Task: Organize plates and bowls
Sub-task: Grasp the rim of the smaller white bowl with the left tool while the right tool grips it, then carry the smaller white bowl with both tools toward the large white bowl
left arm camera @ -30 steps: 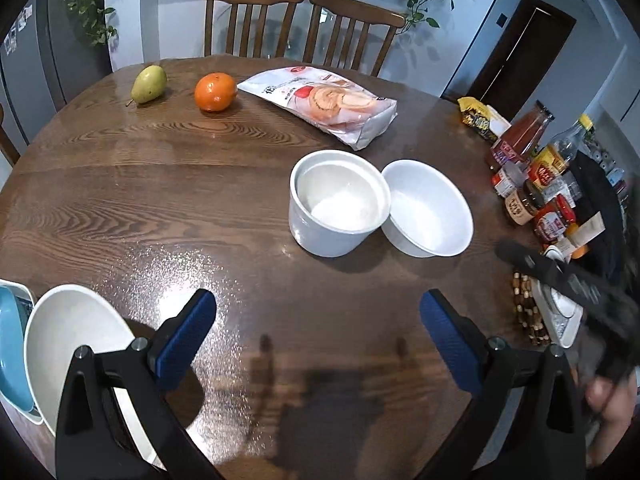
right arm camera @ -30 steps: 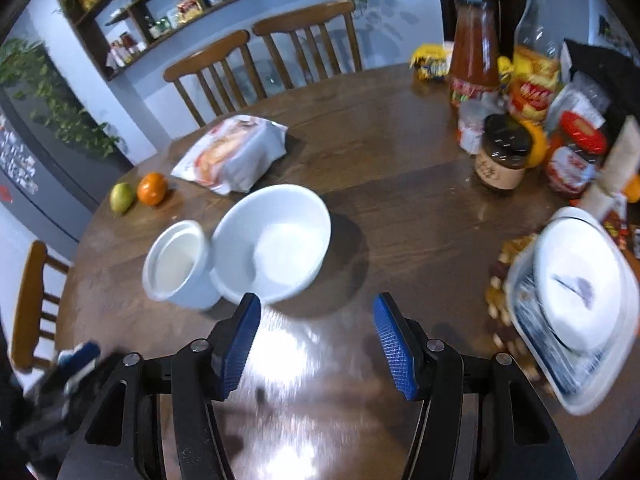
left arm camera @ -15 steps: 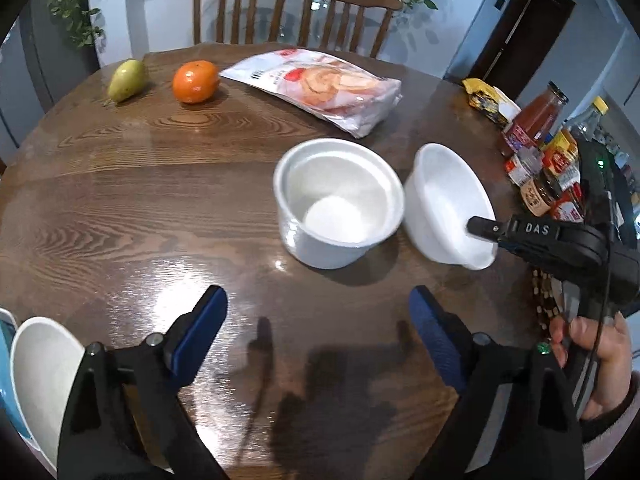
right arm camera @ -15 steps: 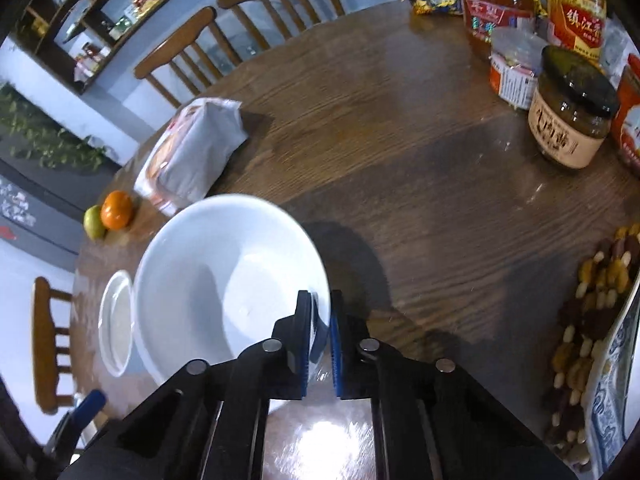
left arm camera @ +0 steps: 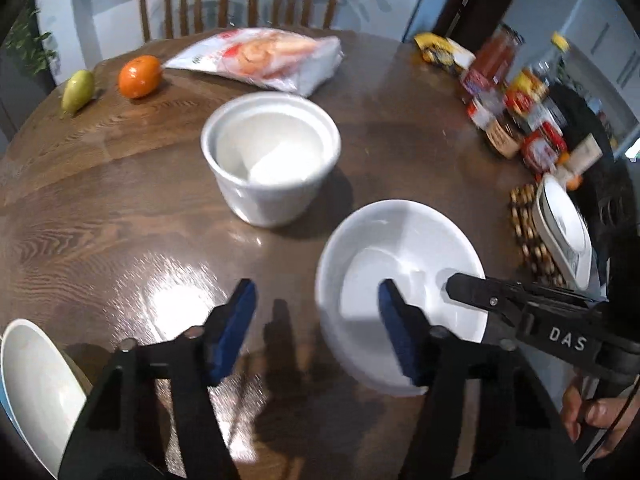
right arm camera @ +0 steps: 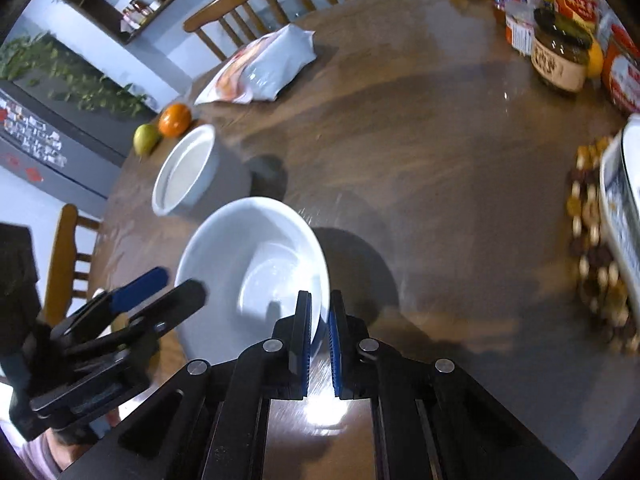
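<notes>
My right gripper (right arm camera: 319, 322) is shut on the rim of a shallow white bowl (right arm camera: 256, 272) and holds it tilted above the table; the bowl (left arm camera: 400, 280) and that gripper (left arm camera: 456, 282) also show in the left wrist view. My left gripper (left arm camera: 316, 320) is open and empty, its right finger in front of the held bowl's near edge. A deep white bowl (left arm camera: 272, 156) stands on the table behind; it also shows in the right wrist view (right arm camera: 186, 172). Another white bowl (left arm camera: 32, 384) sits at the lower left edge.
On the round wooden table (left arm camera: 100, 208) are a pear (left arm camera: 78, 90), an orange (left arm camera: 140, 76), a snack bag (left arm camera: 260, 56), jars and bottles (left arm camera: 516, 116) at the right, and a dish on a beaded mat (left arm camera: 560, 232). Chairs (left arm camera: 240, 0) stand behind.
My right gripper has lifted the shallow bowl away from the deep bowl and brought it toward the near edge, close to my left gripper. My left gripper has narrowed a little and moved forward.
</notes>
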A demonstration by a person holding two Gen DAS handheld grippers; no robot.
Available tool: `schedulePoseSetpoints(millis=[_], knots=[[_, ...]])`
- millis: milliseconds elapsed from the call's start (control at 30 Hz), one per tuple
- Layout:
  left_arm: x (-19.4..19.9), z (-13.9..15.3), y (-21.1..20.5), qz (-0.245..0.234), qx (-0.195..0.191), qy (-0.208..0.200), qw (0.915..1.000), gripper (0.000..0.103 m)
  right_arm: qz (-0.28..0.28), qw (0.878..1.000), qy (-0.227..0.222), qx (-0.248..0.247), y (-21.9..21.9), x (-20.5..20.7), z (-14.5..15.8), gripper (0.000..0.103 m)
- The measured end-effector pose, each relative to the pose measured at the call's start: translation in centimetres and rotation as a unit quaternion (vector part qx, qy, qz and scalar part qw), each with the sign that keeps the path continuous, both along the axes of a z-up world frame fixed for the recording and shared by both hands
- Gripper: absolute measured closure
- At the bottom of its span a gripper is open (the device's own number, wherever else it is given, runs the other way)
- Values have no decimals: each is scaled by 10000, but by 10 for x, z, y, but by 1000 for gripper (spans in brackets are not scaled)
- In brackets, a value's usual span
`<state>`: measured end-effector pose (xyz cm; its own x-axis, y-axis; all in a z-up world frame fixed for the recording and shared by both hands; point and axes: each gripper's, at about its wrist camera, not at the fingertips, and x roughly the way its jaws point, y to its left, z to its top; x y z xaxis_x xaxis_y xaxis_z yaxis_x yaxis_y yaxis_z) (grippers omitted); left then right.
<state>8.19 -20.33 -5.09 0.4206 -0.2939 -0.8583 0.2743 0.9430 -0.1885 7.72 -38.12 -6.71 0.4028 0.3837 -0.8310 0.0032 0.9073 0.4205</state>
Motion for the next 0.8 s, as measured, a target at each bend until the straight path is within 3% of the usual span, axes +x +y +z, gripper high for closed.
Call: schedulePoseSetpoints(millis=[67,133,233,367,800], knots=[[-4,-5,-2,-93,10,106,9999,57,7,10000,-3,25,3,-8,-1,94],[-8,-8,-4,-181,56,170,9997,73,9,10000,0,48,6,-11,-1,94],[-13,-15,-4,-250,84,328,9991,90,-49,10000,-36,-40,9,-16,-1,94],[-17,-22,-1,-251,-6,519,9983,93,-121,9998,-110,-109,14,-23,0,94],[-41,-8,10,-233,312,36,9992,93,-233,9983,-459,-262,34,-50,9,94]])
